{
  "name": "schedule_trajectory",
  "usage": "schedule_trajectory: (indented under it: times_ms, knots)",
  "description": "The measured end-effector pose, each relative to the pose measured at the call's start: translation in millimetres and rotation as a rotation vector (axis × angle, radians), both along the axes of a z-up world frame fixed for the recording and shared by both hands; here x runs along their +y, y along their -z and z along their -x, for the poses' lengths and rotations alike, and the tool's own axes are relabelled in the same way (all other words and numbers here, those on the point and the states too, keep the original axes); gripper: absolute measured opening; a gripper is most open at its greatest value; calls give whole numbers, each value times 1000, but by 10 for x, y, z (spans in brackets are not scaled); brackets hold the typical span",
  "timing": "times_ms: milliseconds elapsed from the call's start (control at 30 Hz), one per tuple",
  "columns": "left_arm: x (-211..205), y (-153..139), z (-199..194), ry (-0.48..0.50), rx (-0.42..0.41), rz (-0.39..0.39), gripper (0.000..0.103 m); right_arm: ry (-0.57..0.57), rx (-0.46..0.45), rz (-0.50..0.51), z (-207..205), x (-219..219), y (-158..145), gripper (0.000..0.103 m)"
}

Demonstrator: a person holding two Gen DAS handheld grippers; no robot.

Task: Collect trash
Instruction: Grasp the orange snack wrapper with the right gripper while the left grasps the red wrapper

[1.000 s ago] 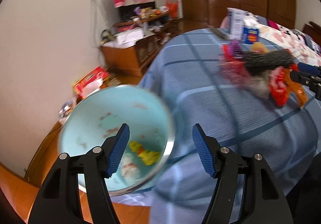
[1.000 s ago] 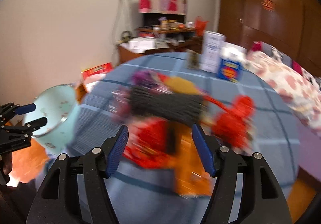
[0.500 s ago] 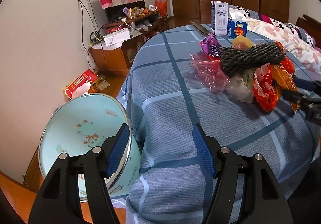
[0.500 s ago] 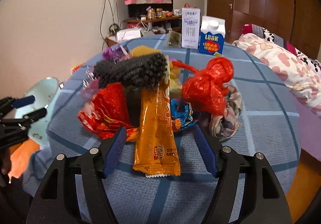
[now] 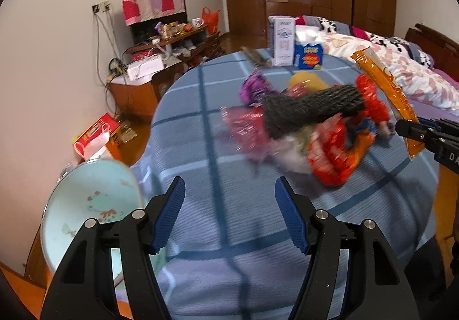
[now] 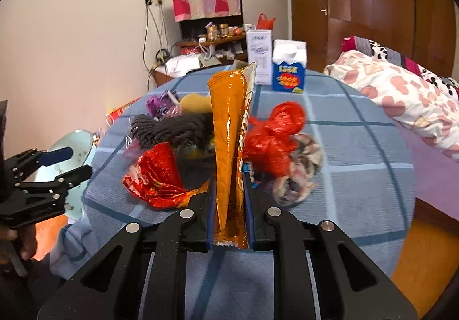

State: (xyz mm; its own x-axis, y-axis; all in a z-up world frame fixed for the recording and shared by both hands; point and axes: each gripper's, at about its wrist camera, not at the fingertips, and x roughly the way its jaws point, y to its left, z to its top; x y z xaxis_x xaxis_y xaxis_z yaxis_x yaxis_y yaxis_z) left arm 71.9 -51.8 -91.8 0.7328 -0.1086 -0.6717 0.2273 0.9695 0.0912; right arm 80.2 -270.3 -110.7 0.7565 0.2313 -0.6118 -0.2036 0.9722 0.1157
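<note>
My right gripper (image 6: 229, 205) is shut on a long orange snack wrapper (image 6: 229, 130) and holds it upright above the trash pile; the wrapper also shows in the left wrist view (image 5: 387, 90). The pile on the blue checked table (image 6: 358, 153) holds a red foil wrapper (image 6: 157, 176), a red plastic bag (image 6: 272, 136), a dark grey knitted roll (image 6: 172, 127) and a purple wrapper (image 6: 160, 107). My left gripper (image 5: 229, 216) is open and empty over the table's near edge. A pale blue bin (image 5: 86, 211) stands on the floor to its left.
A white carton (image 6: 259, 53) and a blue milk carton (image 6: 289, 70) stand at the table's far edge. A bed with a heart-print quilt (image 6: 401, 90) lies to the right. A wooden cabinet (image 5: 137, 90) and a red box (image 5: 97, 130) sit by the wall.
My right gripper has shut on the orange wrapper and lifted it upright off the pile. My left gripper has swung away from over the bin toward the table.
</note>
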Motion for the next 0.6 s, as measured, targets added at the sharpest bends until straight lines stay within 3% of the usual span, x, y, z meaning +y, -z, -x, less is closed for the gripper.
schedule_trajectory:
  times_ms: [300, 500, 567, 600]
  knots:
    - [-616, -40, -56, 109, -14, 11, 64, 100, -7, 27, 184, -430, 60, 18]
    - [-915, 164, -269, 150, 34, -18, 63, 137, 5, 27, 204, -592, 220, 18]
    - [-970, 224, -299, 162, 58, -23, 36, 143, 13, 20, 194, -621, 275, 18]
    - [-983, 243, -310, 167, 63, -21, 32, 145, 15, 17, 202, -637, 294, 18]
